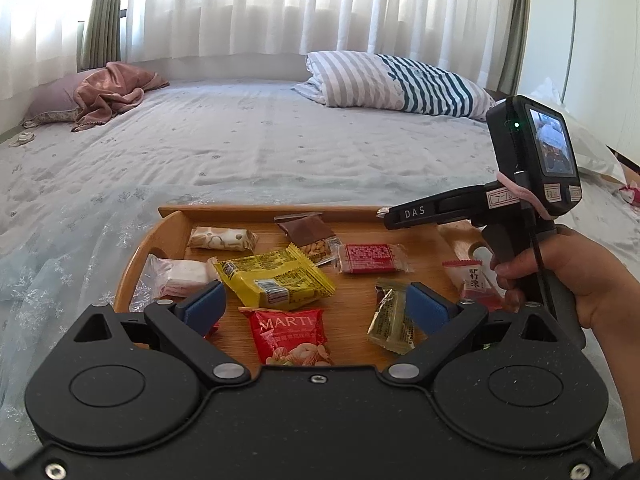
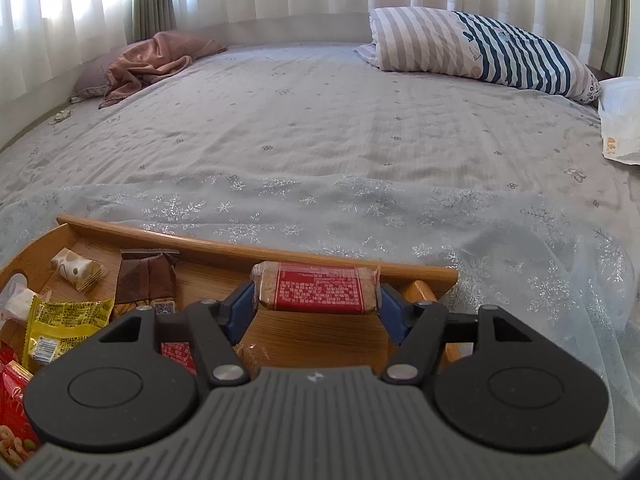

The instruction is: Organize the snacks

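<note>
Left wrist view: wooden tray (image 1: 420, 210) sits on the bed (image 1: 280, 148), snack packets scattered across it.
Left gripper (image 1: 316, 306): blue pads spread wide, nothing between them; it hangs over the near side of the tray.
Below those pads: red nut packet (image 1: 290, 334) nearest, yellow packet (image 1: 274, 280) just beyond, olive-gold wrapper (image 1: 390, 318) by the right pad.
Further in: white-patterned bar (image 1: 222, 239) and brown peanut packet (image 1: 310, 236) toward the far rim.
Right gripper (image 2: 316, 300): pads pressed on both ends of a red-labelled bar (image 2: 318, 288), held level above the tray's far right corner.
Right hand (image 1: 560, 276): wrapped round the handle at the tray's right edge.
Background: striped pillow (image 1: 400, 82), pink cloth (image 1: 114, 92), white curtains (image 1: 280, 4).
</note>
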Demonstrator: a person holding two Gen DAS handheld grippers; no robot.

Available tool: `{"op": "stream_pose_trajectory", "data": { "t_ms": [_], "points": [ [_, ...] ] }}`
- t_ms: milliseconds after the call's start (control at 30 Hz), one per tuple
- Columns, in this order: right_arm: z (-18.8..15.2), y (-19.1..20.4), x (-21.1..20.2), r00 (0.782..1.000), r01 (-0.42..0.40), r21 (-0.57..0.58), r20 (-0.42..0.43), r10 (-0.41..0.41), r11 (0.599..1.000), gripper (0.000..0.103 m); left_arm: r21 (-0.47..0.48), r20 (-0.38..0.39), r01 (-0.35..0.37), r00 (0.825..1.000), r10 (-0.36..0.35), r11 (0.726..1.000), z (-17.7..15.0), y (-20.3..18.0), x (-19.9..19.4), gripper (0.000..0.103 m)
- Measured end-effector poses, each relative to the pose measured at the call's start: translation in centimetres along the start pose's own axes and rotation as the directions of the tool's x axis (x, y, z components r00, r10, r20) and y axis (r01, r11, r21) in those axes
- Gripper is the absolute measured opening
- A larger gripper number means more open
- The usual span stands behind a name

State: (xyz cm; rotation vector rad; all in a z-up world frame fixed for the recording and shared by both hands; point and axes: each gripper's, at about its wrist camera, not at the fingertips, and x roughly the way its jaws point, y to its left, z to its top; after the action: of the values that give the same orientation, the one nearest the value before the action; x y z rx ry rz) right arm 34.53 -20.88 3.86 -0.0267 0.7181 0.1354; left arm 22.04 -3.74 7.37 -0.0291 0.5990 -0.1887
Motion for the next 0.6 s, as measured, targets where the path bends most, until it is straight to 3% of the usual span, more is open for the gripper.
{"op": "stream_pose_trajectory", "data": {
  "t_ms": [100, 600],
  "points": [
    [0.07, 0.15, 0.15, 1.0, 0.008, -0.005, -0.003, -0.008, 1.0, 0.079, -0.015, -0.004, -0.009, 1.0, 0.009, 1.0, -0.02, -0.29, 0.22, 0.097],
    [0.39, 0.87, 0.46, 0.999, 0.022, -0.017, -0.026, -0.022, 1.0, 0.09, -0.015, 0.007, -0.02, 1.0, 0.02, 1.0, -0.01, 0.16, -0.45, 0.098]
  ]
}}
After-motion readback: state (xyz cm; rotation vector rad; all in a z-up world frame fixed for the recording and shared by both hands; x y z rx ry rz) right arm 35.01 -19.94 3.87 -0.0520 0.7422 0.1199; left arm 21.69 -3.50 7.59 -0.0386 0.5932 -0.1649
